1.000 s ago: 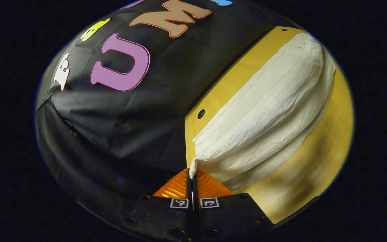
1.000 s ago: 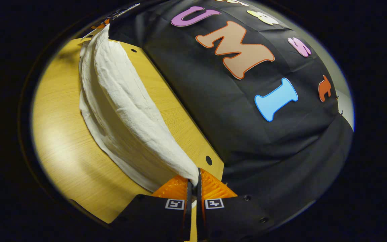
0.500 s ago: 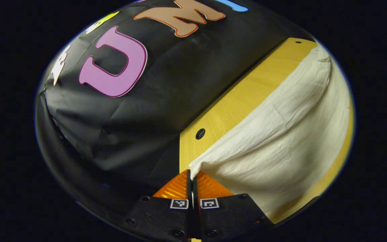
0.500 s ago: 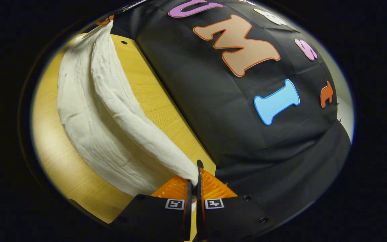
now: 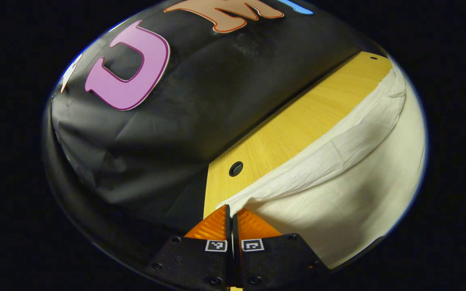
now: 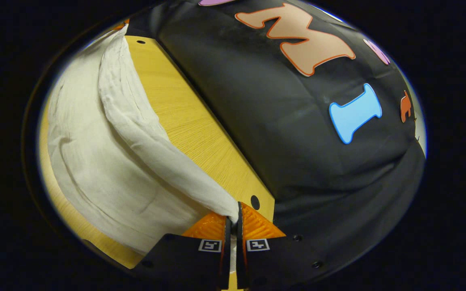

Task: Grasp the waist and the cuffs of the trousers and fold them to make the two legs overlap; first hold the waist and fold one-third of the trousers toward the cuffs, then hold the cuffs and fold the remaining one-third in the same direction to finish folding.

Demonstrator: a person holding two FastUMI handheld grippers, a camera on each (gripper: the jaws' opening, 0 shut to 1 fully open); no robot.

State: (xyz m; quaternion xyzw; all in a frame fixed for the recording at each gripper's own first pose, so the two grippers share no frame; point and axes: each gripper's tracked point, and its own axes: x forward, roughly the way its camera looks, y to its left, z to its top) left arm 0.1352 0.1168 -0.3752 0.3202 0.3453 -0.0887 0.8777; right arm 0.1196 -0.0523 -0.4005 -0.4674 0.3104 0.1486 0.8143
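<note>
Trousers (image 5: 350, 190) of cream-white cloth lie spread on the yellow wooden table (image 5: 297, 125), and each tool grips one corner of their near edge. In the left gripper view, the left tool (image 5: 231, 211) is clenched on a corner of the cloth, its two fingers pressed together with the fabric pinched at their tips. From that corner a rolled, creased hem runs away up and to the right, along the strip of bare table that borders the black booth wall (image 5: 184, 105). The rest of the fabric fills the lower right of that view, smooth and slightly raised. A round dark hole (image 5: 236, 168) sits in the table just beside the held corner.

In the right gripper view, the right tool (image 6: 233, 220) is likewise closed tight on the cloth, the trousers (image 6: 107, 161) caught between both fingers. The thick folded edge climbs from the tips toward the upper left, with the broad body of the fabric lying to its left on the table (image 6: 192, 125). A small hole (image 6: 255, 199) in the table shows just right of the fingertips. Whether the held edge is waist or cuffs cannot be told.
</note>
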